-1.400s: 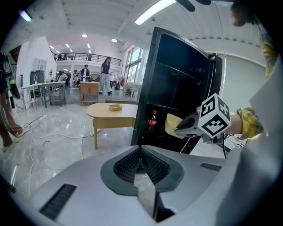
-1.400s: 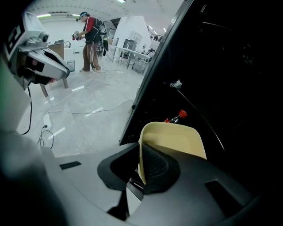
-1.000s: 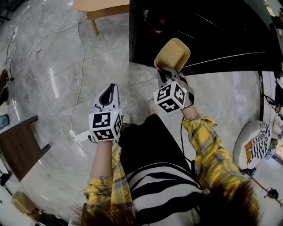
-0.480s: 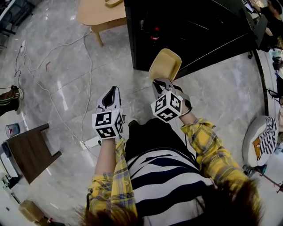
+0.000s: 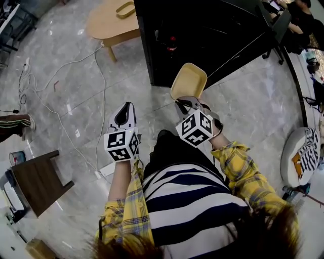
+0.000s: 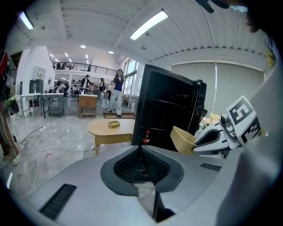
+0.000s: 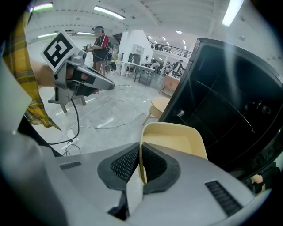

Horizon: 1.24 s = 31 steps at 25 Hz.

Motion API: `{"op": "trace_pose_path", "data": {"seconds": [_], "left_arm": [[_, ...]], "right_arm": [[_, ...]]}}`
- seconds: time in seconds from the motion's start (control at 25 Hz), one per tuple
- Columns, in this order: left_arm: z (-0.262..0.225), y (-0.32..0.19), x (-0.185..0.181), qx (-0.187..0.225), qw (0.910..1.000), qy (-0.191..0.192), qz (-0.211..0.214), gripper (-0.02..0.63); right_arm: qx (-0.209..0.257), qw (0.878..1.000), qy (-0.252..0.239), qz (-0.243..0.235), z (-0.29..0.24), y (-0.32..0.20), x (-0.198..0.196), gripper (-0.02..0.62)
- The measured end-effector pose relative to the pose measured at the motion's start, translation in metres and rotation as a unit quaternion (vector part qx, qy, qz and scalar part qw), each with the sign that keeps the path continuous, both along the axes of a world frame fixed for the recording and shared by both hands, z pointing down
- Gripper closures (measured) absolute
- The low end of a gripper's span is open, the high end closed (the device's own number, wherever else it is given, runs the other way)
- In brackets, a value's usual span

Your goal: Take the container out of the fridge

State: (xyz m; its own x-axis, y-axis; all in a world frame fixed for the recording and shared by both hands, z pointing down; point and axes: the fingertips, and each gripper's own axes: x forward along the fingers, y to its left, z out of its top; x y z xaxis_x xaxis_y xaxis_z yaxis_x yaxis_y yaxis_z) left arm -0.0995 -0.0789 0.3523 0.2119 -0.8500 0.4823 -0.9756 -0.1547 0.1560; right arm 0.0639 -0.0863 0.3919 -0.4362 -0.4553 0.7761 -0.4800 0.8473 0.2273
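Observation:
A pale yellow container (image 5: 188, 81) hangs in the air in front of the black fridge (image 5: 212, 35). My right gripper (image 5: 188, 102) is shut on its near rim; the right gripper view shows the rim pinched between the pads and the container (image 7: 173, 139) reaching toward the fridge (image 7: 230, 119). My left gripper (image 5: 124, 114) is shut with nothing in it, held over the floor to the left of the container. From the left gripper view the container (image 6: 182, 139) and the right gripper (image 6: 201, 142) show at the right, in front of the fridge (image 6: 168, 110).
A low wooden table (image 5: 109, 20) with a small yellow dish (image 5: 125, 9) stands left of the fridge. White cables (image 5: 66, 66) trail over the marble floor. A dark wooden stool (image 5: 35, 179) is at the left. A round cushion (image 5: 301, 157) lies at the right.
The right gripper and the container have stayed together in front of the fridge. The head view has shifted, so the fridge and table now show further into view.

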Motion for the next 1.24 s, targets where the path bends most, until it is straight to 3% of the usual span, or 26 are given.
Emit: {"op": "trace_pose_path", "data": {"seconds": [0.76, 1.24], "left_arm": [[-0.013, 0.024, 0.001, 0.016, 0.9996, -0.022, 0.005, 0.577], [-0.010, 0.032, -0.007, 0.011, 0.9997, -0.018, -0.009, 0.577]], "right_arm": [[-0.029, 0.999, -0.022, -0.006, -0.020, 0.031, 0.019, 0.555], [-0.036, 0.999, -0.021, -0.035, -0.021, 0.035, 0.008, 0.557]]}}
